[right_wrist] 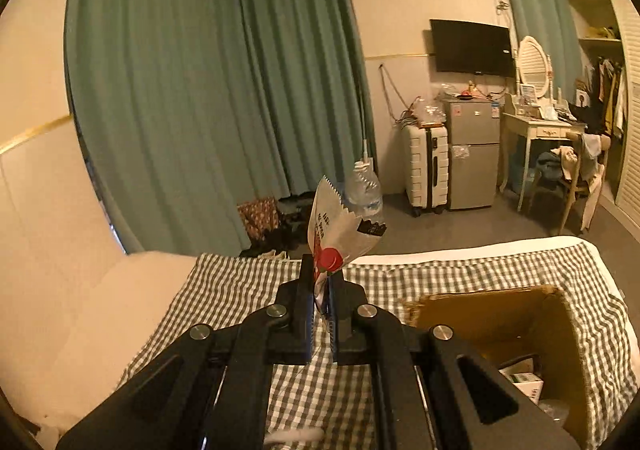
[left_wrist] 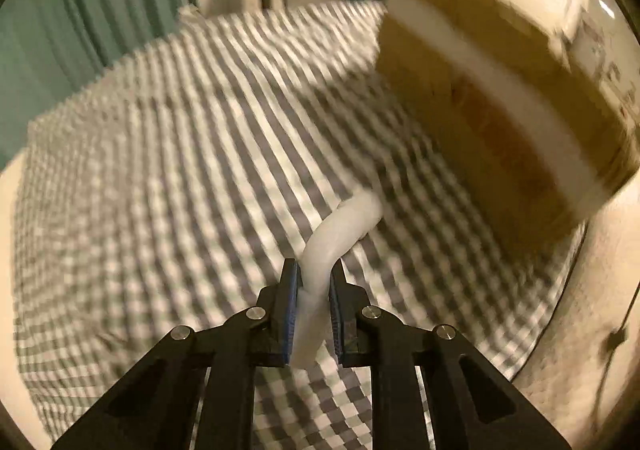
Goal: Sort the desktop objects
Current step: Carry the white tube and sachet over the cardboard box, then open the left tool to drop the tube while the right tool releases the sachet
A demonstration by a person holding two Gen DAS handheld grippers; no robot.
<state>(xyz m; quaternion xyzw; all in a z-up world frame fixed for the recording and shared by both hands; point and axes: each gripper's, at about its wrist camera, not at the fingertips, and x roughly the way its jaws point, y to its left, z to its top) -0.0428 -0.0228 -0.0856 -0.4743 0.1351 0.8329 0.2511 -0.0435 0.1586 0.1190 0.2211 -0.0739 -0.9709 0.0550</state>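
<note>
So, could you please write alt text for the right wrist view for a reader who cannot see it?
The right tongs pinch a white snack packet with a red spot, held up above a checked cloth. An open cardboard box sits lower right; green curtains, a suitcase and a small fridge stand behind.

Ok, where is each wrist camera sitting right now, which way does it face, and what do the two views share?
Left wrist: on the left gripper, angled down at the checked cloth; its fingers pinch a white soft strip, cardboard box to the right.
Right wrist: on the right gripper, facing across the room toward the curtains; its fingers clamp a snack packet.
Shared: the checked cloth and the box.
</note>
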